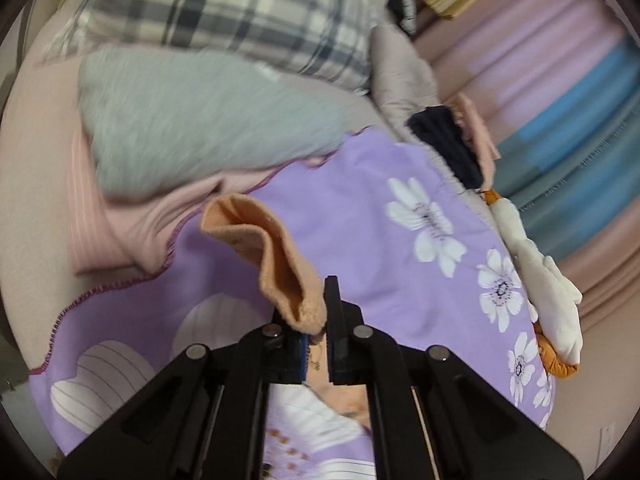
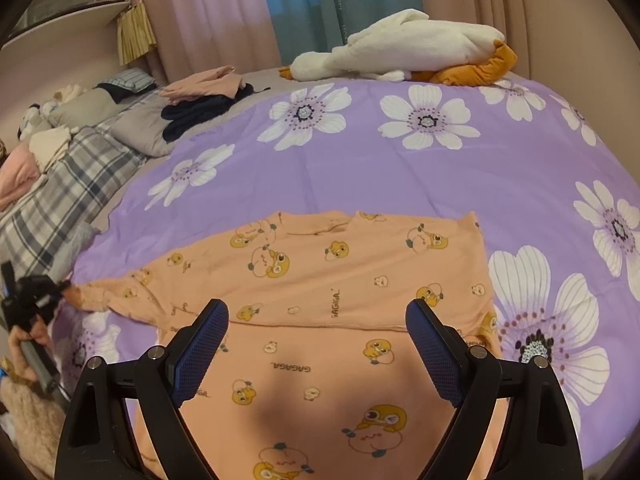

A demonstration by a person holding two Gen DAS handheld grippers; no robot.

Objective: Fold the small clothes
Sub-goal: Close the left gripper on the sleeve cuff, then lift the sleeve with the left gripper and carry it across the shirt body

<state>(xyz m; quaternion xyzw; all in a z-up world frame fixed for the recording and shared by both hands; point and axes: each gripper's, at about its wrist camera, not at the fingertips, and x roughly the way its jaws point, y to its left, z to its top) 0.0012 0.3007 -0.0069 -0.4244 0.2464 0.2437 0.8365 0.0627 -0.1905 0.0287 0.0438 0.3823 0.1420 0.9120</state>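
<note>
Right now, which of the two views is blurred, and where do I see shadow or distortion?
Left wrist view: motion blur smears the grey pillow and curtains; the orange sleeve in the left gripper stays sharper. Right wrist view: sharp, fisheye bending the bed edge, with a soft shadow on the orange shirt.

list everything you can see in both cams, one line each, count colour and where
top: one, orange with duck prints, spread on the bedspread, left sleeve end clamped in the left gripper
bedspread: one, purple with white flowers, covering the bed
plush goose: one, white with orange feet, lying at the far edge of the bed
folded clothes: small pile, pink over dark navy, far left of the bedspread
plaid bedding: one, grey and white, left of the bedspread
curtains: pink and blue, behind the bed
left gripper: one, black, shut on the sleeve cuff
right gripper: one, black with blue pads, open above the top
</note>
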